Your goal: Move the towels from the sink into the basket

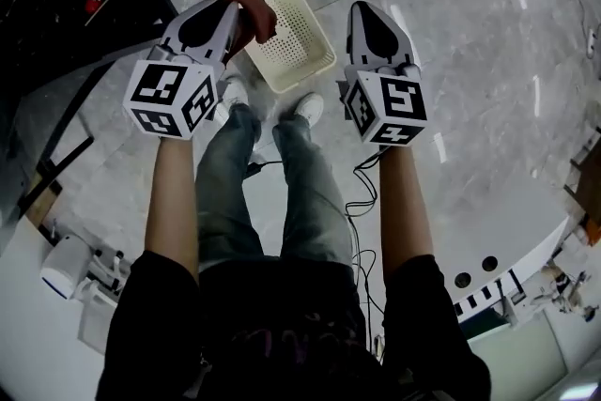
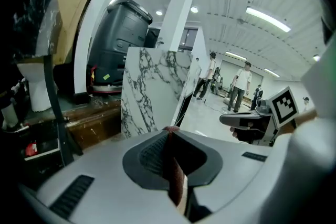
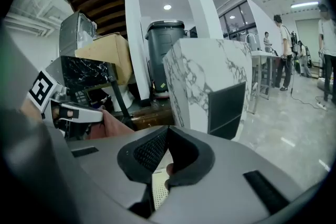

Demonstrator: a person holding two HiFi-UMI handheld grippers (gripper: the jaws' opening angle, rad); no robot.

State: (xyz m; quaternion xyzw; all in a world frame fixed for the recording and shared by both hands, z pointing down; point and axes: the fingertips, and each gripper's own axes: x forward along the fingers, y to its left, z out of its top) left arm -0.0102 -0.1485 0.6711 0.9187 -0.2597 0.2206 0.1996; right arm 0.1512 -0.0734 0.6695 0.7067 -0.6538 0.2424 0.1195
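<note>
A cream perforated basket (image 1: pixel 293 35) stands on the marble floor just ahead of the person's feet. My left gripper (image 1: pixel 234 7) is shut on a reddish-brown towel (image 1: pixel 248 1), which hangs bunched over the basket's left rim. Between the left gripper's pads (image 2: pixel 169 131) the towel (image 2: pixel 176 176) shows as a thin red strip. My right gripper (image 1: pixel 362 8) is shut and holds nothing, hovering right of the basket. Through the gap under its tips (image 3: pixel 167 131) I see the basket (image 3: pixel 156 189). The towel (image 3: pixel 113 124) and left gripper (image 3: pixel 73 113) are at the left there. No sink is in view.
A marble-patterned counter block (image 2: pixel 152 86) (image 3: pixel 202 81) stands ahead, with a dark grey bin (image 2: pixel 123 34) (image 3: pixel 164 50) behind it. A black cable (image 1: pixel 362 192) trails on the floor by the person's right leg. Several people (image 2: pixel 242 86) stand far off.
</note>
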